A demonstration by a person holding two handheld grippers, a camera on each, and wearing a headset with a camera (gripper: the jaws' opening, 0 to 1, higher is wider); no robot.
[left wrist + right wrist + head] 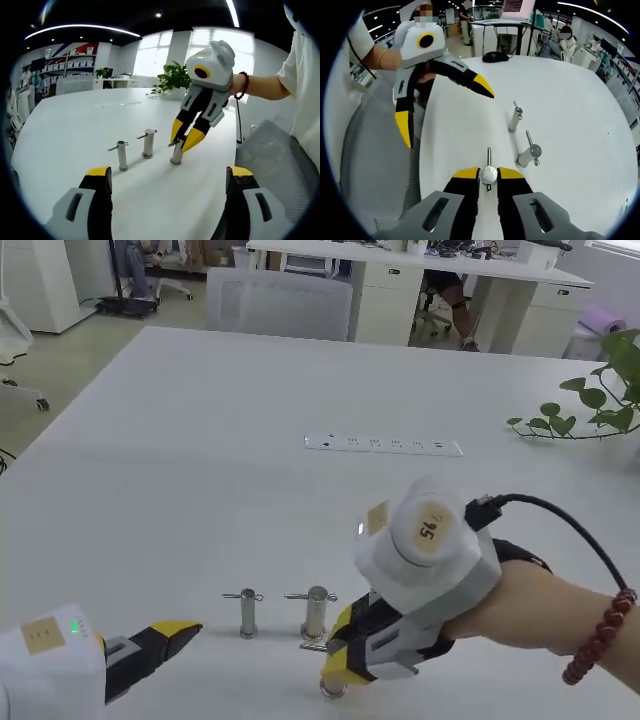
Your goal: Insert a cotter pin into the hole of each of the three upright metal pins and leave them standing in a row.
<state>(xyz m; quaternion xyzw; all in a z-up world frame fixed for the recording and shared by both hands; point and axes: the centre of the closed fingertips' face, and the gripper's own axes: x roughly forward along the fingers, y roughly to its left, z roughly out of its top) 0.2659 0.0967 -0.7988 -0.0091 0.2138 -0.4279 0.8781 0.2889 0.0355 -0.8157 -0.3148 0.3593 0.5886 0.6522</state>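
- The right claw [488, 178] is closed on the top of the third pin [176, 156]. A thin cotter pin [489, 156] runs through the head between the claw's yellow tips.
- The left claw [168, 171] is spread wide and holds nothing. It hangs off to one side of the row, well apart from the right claw.
- The second pin [316, 614] stands just beyond the right claw's tips, and the first pin [247, 613] stands one place further along. Each has a cotter pin through its head.
- Risk: each pin is a slim cylinder on a small foot. A sideways tug as the right claw lets go would likely tip the third pin over.
- Risk: the second pin is close by, so a falling third pin or a wide swing of the right claw could knock it down and break the row.
- Risk: how far the cotter pin is seated cannot be told. If it is only partly in, it may slide out of the smooth hole on release.
- Materials: the pins are polished grey metal with rounded flat caps. The cotter pins are fine, stiff wire. The tabletop [300, 390] is smooth, matt white and offers little grip.
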